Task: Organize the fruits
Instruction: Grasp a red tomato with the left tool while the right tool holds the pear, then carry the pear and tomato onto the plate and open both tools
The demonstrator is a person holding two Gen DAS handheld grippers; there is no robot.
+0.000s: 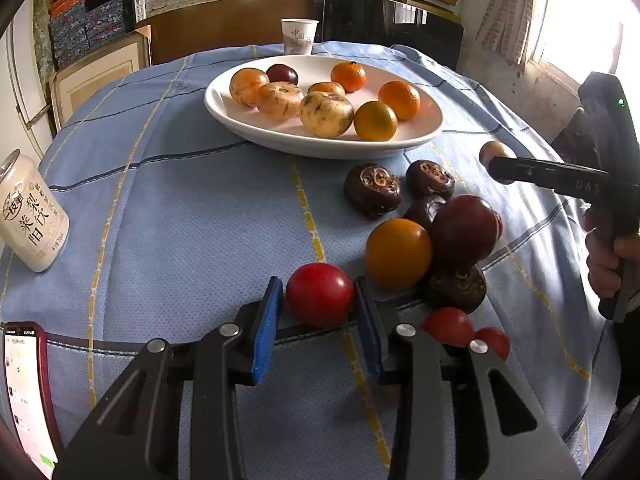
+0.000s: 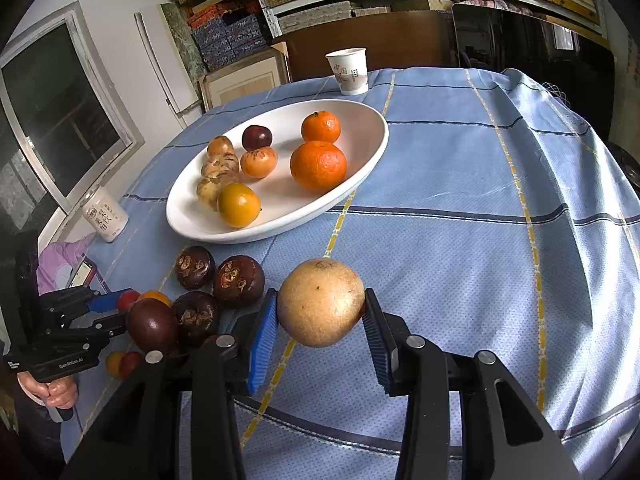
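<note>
A red tomato (image 1: pixel 320 294) lies on the blue cloth, and the blue pads of my left gripper (image 1: pixel 318 284) press on both of its sides. My right gripper (image 2: pixel 320 300) is shut on a round tan fruit (image 2: pixel 320 304) and holds it above the cloth, near the front of the white plate (image 2: pixel 280 228). The plate holds several oranges, tan fruits and one dark plum. A loose pile lies between the two grippers: dark brown fruits (image 1: pixel 372 190), a yellow-orange tomato (image 1: pixel 398 254), a purple plum (image 1: pixel 464 228) and small red tomatoes (image 1: pixel 448 326).
A white drink can (image 1: pixel 32 216) stands at the table's left edge, with a phone (image 1: pixel 26 392) nearer to me. A paper cup (image 1: pixel 299 36) stands behind the plate. Shelves and boards fill the back. A person's hand (image 2: pixel 52 392) grips the left tool.
</note>
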